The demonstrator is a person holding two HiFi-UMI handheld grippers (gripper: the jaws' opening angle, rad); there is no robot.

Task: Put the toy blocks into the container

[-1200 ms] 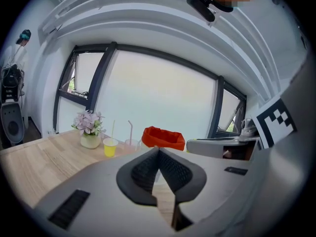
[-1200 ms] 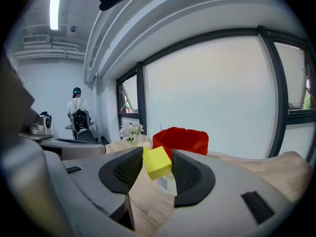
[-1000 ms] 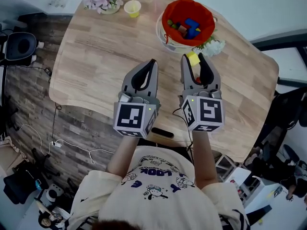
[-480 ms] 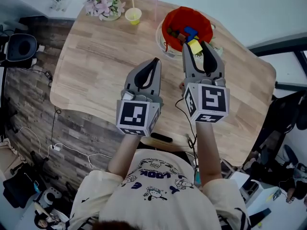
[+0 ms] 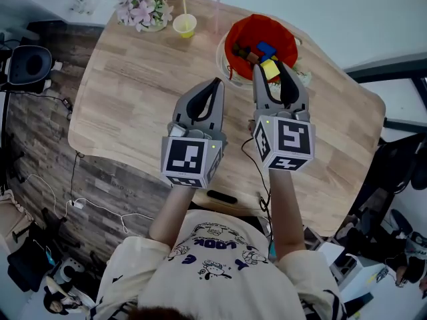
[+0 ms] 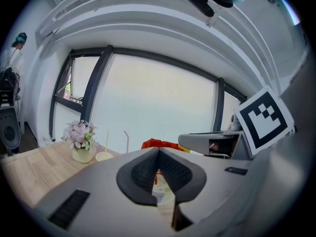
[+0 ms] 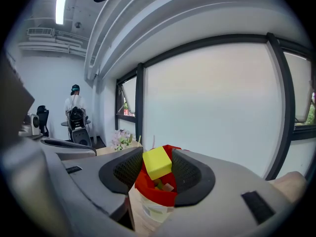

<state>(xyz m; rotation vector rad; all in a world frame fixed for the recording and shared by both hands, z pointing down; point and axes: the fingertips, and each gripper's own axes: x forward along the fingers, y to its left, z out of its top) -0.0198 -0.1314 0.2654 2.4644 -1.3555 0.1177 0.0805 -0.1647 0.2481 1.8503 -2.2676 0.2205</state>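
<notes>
Right gripper (image 5: 273,72) advanced toward container (image 5: 248,27), jaws clamped on yellow block (image 7: 157,163), now at its near rim. Left gripper (image 5: 214,84) closed, empty, beside container. Block judged light, rigid, smooth; grip flat opposite faces.

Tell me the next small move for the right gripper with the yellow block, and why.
Probably ease the right gripper a little further forward before any release. Its jaws are shut on the yellow cube-shaped toy block, which sits only at the near rim of the red-lined white container, so a short advance should bring it over the opening.
</notes>
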